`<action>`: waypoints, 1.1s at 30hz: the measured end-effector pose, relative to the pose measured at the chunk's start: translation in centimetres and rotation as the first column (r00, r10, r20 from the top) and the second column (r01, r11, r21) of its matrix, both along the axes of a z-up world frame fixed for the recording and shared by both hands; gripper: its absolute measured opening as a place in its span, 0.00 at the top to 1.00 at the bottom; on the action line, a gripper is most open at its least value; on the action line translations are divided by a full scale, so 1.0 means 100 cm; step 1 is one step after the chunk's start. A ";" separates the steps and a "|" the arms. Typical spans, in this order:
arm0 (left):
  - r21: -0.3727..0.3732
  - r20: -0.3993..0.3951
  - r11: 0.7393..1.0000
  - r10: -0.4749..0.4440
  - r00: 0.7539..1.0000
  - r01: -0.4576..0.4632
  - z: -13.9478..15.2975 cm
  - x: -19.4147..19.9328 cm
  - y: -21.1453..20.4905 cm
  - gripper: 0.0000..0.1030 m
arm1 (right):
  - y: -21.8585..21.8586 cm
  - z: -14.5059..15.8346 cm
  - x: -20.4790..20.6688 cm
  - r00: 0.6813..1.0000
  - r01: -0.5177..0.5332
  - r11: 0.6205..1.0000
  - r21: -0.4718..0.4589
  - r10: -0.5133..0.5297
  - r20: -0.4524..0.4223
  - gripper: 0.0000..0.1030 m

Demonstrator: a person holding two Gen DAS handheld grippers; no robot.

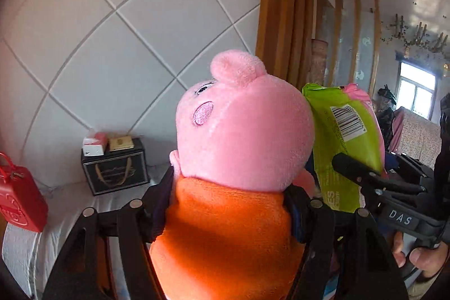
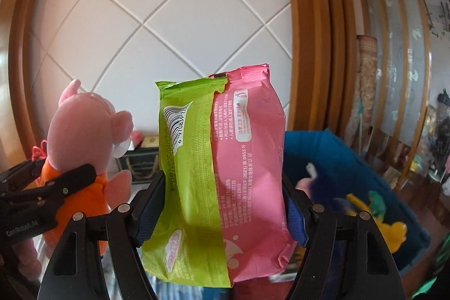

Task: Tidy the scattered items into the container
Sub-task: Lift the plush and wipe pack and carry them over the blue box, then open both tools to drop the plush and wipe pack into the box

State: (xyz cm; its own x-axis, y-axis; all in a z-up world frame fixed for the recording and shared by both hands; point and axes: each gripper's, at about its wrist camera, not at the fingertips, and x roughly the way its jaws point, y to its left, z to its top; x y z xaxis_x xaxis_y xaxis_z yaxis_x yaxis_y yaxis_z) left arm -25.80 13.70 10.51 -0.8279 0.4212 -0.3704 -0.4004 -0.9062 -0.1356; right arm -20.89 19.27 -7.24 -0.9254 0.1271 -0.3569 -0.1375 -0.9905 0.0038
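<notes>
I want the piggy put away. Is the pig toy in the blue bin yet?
Not yet. The pig toy is held up in the left gripper, beside the blue bin.

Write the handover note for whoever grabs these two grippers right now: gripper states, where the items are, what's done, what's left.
Left gripper: shut on the pink pig plush around its orange body, held up in the air.
Right gripper: shut on the green-and-pink wipes pack, also lifted, beside the plush.
Blue bin: below and to the right in the right wrist view; it already holds a few toys, yellow and blue ones among them.
Done: both items picked up.
Left: carry both over the bin and release them. Neither view shows whether other items remain scattered.
</notes>
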 end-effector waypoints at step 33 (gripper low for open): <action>-0.344 0.295 0.939 0.134 0.946 -0.026 -0.091 -0.058 0.235 0.33 | 0.199 -0.127 -0.017 0.922 0.021 0.994 -0.105 0.021 0.386 0.28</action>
State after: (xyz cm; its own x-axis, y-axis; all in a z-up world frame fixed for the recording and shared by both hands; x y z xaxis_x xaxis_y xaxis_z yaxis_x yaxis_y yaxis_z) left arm -31.60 37.18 1.37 -0.6748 0.1664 -0.7190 -0.3113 -0.9475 0.0728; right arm -22.58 39.19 -19.96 -0.7134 0.0699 -0.6973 -0.1495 -0.9873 0.0540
